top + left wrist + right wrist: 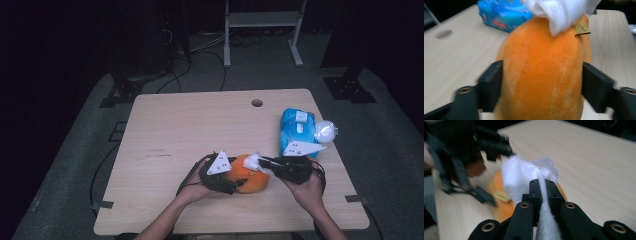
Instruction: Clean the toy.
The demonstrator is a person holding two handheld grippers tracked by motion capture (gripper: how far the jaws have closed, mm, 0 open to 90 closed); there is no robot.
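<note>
Two tongs meet at the orange plush toy (250,177) on the surface's (175,130) near edge. Left tongs (541,85) straddle the toy's body, pads pressing its sides. Right tongs (541,188) are clenched on a white wipe (524,173) lying over the toy's top.

High view looks down from above the table (165,120); both gripper views sit close, sharing the orange plush (541,70)

Both grippers black, left gripper (235,184) and right gripper (263,161). White three-cornered plate with small dots on top of each. Brass screw rings on black jaws. Black cables trail. Bare forearms, no sleeves
</note>
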